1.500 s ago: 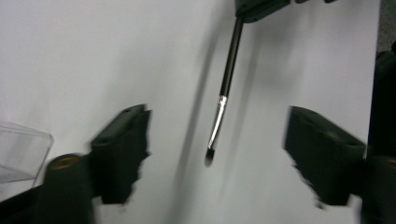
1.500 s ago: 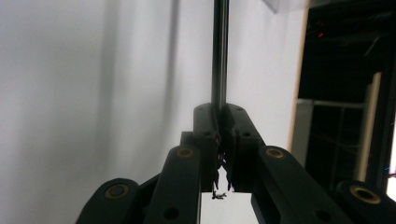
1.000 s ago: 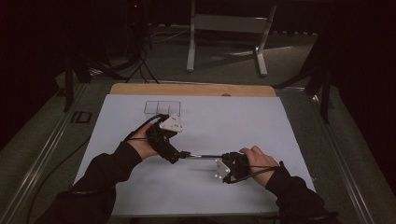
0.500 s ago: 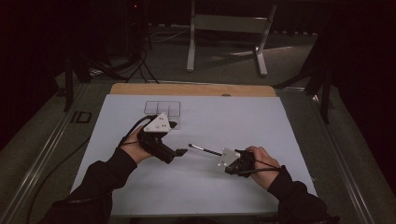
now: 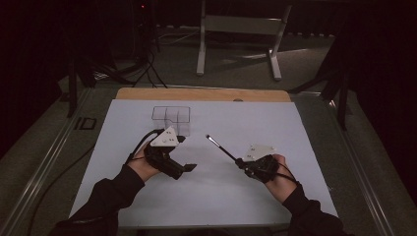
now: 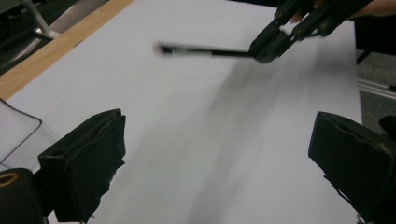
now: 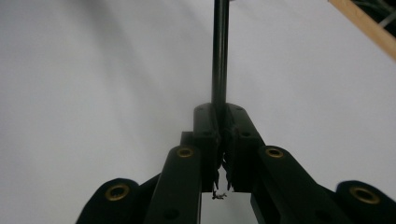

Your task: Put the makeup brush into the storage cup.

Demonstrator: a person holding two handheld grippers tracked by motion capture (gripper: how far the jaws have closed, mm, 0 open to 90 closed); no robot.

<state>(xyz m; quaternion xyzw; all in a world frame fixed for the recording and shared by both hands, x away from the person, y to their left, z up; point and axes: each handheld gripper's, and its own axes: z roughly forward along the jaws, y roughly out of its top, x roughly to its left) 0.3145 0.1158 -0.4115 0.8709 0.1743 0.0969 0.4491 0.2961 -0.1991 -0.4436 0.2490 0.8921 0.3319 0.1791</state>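
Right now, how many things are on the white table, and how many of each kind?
Grippers: 2, the left gripper with jaws open and the right gripper shut on the brush.
Thin black brush: 1, held above the white sheet.
Clear box with compartments: 1, at the far side of the sheet.
Total: 4

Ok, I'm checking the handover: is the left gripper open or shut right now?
Open. In the left gripper view the left gripper has its jaws wide apart over bare white paper, with nothing between them.
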